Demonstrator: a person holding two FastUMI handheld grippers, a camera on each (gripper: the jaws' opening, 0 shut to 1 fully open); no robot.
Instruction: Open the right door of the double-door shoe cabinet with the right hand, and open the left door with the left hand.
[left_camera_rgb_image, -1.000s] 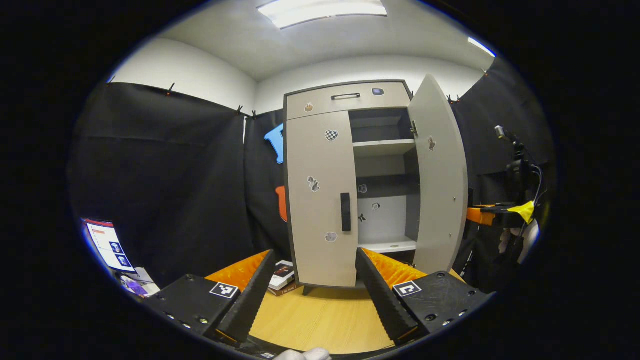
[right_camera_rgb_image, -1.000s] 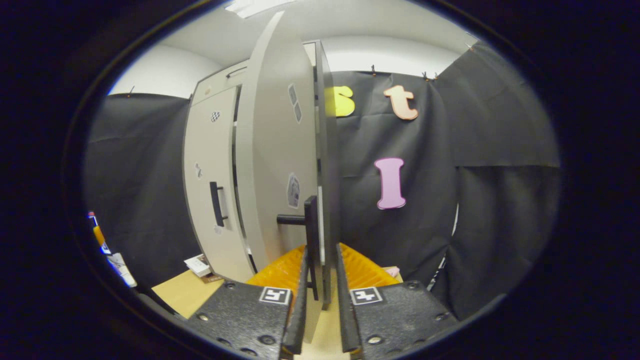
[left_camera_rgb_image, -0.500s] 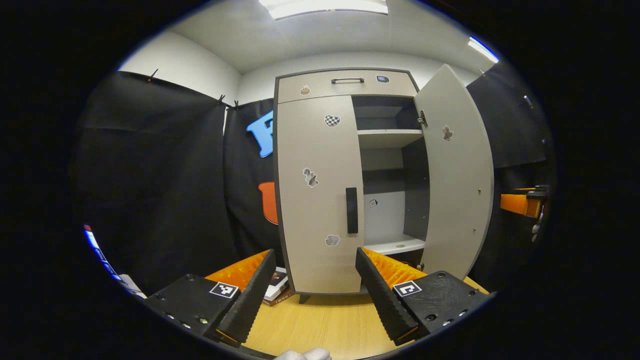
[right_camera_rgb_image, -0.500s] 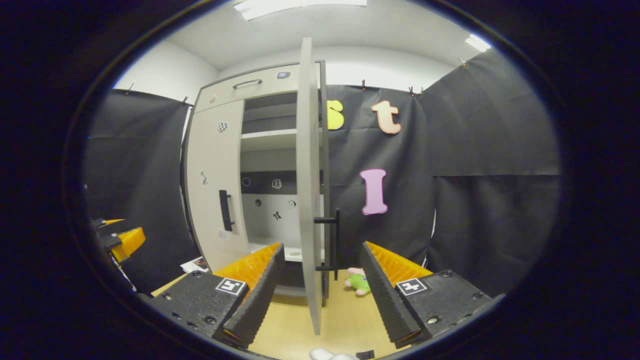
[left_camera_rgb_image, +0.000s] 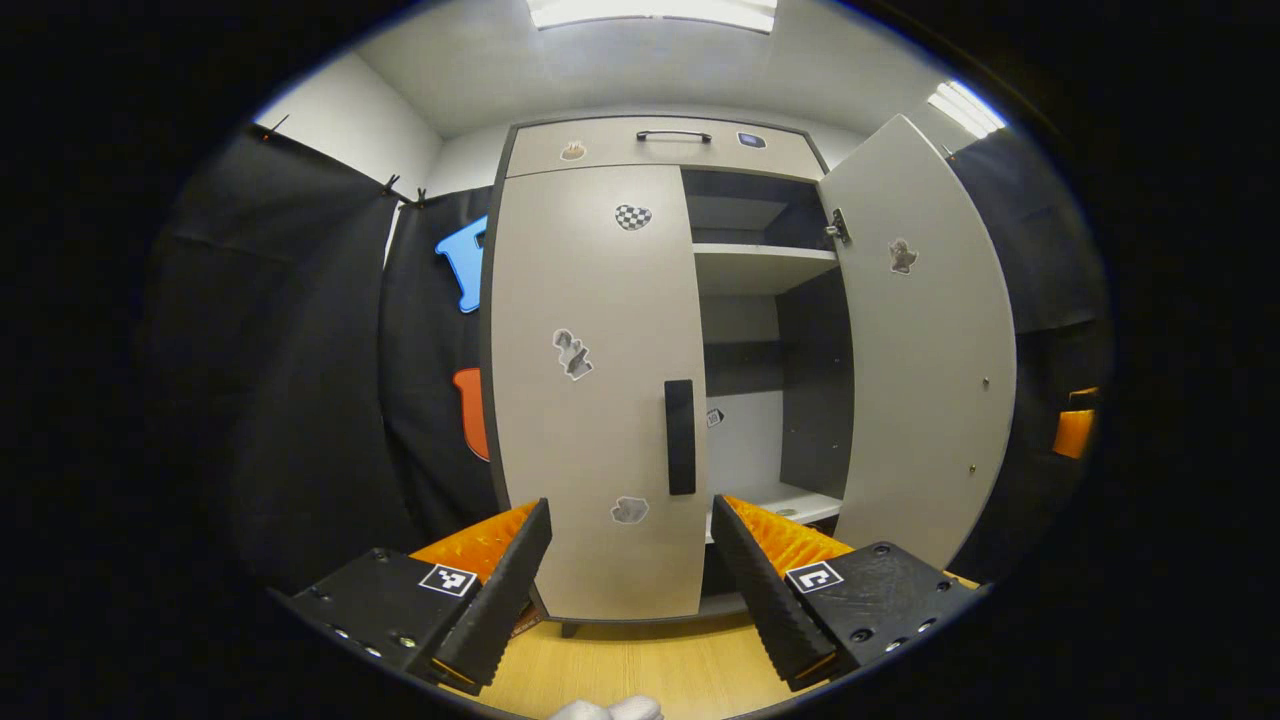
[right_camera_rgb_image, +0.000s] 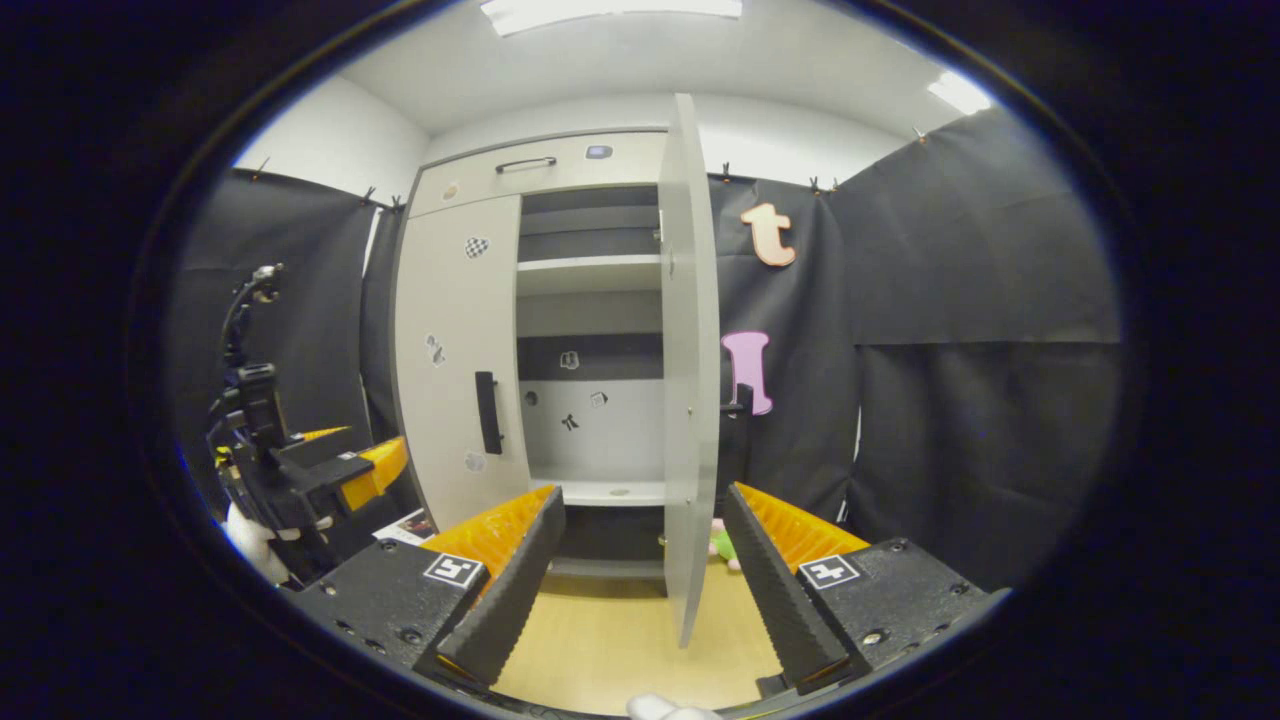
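While the left gripper (left_camera_rgb_image: 630, 570) hangs with its fingers spread wide and nothing between them, it faces the shoe cabinet (left_camera_rgb_image: 660, 150) from just above the wooden desk (left_camera_rgb_image: 640, 670). Framed between those fingers stands the left door (left_camera_rgb_image: 595, 390), closed flat against the cabinet, with its black handle (left_camera_rgb_image: 680, 437) near the inner edge, apart from the fingertips. A few stickers dot the door face.

Seen from the right gripper view, the right gripper (right_camera_rgb_image: 645, 570) is likewise wide open and grips nothing (a bit of white glove shows at the bottom edge). Beyond it the right door (right_camera_rgb_image: 688, 370) is swung out, nearly edge-on to that camera, and its lower corner falls between the fingers without touching either.

Behind the open door lie the cabinet's pale shelves (right_camera_rgb_image: 588, 273) and dark back panel. A small green and pink toy (right_camera_rgb_image: 722, 543) lies on the desk behind the right door. Above both doors runs a drawer (left_camera_rgb_image: 670, 148) with a dark handle.
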